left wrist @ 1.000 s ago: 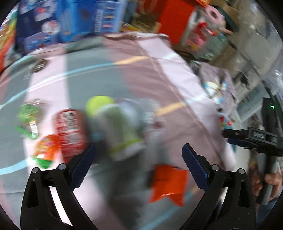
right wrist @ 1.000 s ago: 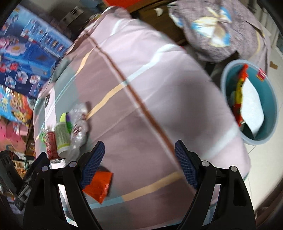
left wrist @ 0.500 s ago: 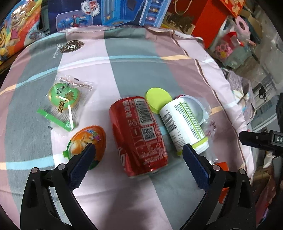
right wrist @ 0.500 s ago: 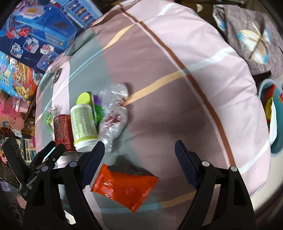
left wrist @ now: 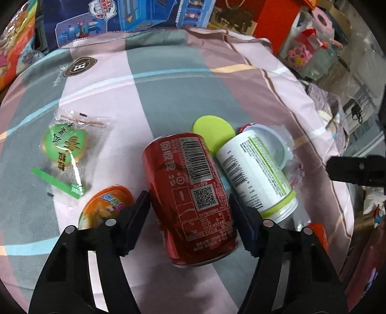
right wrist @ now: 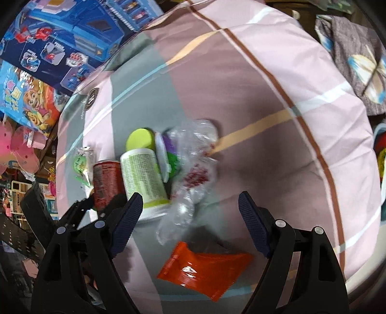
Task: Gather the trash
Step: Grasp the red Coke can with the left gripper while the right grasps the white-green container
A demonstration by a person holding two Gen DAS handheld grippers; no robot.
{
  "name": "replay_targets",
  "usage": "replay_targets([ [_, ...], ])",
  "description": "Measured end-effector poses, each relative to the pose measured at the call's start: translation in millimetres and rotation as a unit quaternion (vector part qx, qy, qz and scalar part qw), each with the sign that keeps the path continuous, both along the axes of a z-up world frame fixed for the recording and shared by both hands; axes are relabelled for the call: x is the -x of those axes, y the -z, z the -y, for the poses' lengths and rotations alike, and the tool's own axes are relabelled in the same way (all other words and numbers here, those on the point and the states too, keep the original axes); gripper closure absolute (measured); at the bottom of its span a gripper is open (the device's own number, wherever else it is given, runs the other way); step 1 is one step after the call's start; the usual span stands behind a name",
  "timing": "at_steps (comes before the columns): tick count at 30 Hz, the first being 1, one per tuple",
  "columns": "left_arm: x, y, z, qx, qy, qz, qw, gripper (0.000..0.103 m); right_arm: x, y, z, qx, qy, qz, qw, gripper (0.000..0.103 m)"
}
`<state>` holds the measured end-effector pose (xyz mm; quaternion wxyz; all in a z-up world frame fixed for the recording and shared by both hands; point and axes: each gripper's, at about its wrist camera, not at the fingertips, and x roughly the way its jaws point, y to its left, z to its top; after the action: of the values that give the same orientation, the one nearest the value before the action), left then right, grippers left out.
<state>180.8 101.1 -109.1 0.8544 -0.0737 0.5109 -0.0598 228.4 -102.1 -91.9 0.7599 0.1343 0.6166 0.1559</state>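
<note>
A red soda can (left wrist: 188, 183) lies on its side on the striped bedspread (left wrist: 168, 79). My left gripper (left wrist: 189, 205) straddles it, jaws closing, both pads against the can's sides. Right of the can lie a white canister with a lime base (left wrist: 255, 174) and a lime lid (left wrist: 213, 129). A green snack wrapper (left wrist: 65, 147) and an orange jelly cup (left wrist: 106, 205) lie to the left. My right gripper (right wrist: 190, 210) hangs open above a crumpled clear bottle (right wrist: 193, 174) and an orange-red packet (right wrist: 205, 265), touching neither. The right wrist view also shows the red can (right wrist: 106, 178).
Blue toy boxes (left wrist: 135, 14) stand along the far edge of the bed. A grey patterned cloth (right wrist: 357, 60) lies beyond the bed's right side. The bedspread (right wrist: 265, 96) is bare to the right of the trash pile. Shelves of toys stand at the left.
My left gripper sank onto the red can and its jaws narrowed from wide open to the can's sides. My right gripper swung from the bin side toward the trash pile.
</note>
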Motion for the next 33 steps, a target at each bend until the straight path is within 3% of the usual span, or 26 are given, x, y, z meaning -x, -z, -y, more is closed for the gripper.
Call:
replay_targets([
  [8, 16.0, -4.1, -12.1, 0.037, 0.010, -0.005, 0.9993, 0.037, -3.3, -16.5, -44.0, 0.000, -0.059, 0.040, 0.997, 0.025],
  [10, 22.5, -4.1, -12.2, 0.042, 0.015, -0.008, 0.9990, 0.037, -6.0, -15.4, -58.9, -0.003, -0.079, 0.041, 0.996, 0.034],
  [13, 34.6, -1.6, -14.6, 0.043, 0.011, -0.012, 0.9989, 0.036, -11.2, -7.2, -75.0, -0.004, -0.098, 0.031, 0.995, 0.047],
  [21, 46.1, 6.2, -26.4, 0.036, -0.015, -0.023, 0.9989, 0.034, -18.3, 27.9, -98.6, 0.014, -0.123, -0.012, 0.992, 0.043],
  [25, 44.7, 7.5, -24.7, 0.036, -0.019, -0.024, 0.9989, 0.026, -16.0, 46.7, -98.2, 0.013, -0.118, -0.032, 0.992, 0.042],
  [27, 44.0, 8.0, -23.9, 0.032, -0.022, -0.023, 0.9990, 0.025, -12.1, 44.5, -96.3, 0.002, -0.123, -0.019, 0.992, 0.055],
  [28, 44.3, 8.0, -23.9, 0.031, -0.024, -0.022, 0.9990, 0.027, -10.2, 41.7, -95.2, 0.003, -0.123, -0.014, 0.992, 0.055],
  [29, 44.9, 7.0, -24.3, 0.029, -0.030, -0.019, 0.9989, 0.041, -7.8, 35.7, -91.7, -0.006, -0.121, -0.007, 0.993, 0.055],
  [33, 46.4, 0.7, -24.9, 0.031, -0.036, -0.018, 0.9987, 0.041, -8.5, 14.5, -75.5, -0.035, -0.103, 0.007, 0.994, 0.055],
])
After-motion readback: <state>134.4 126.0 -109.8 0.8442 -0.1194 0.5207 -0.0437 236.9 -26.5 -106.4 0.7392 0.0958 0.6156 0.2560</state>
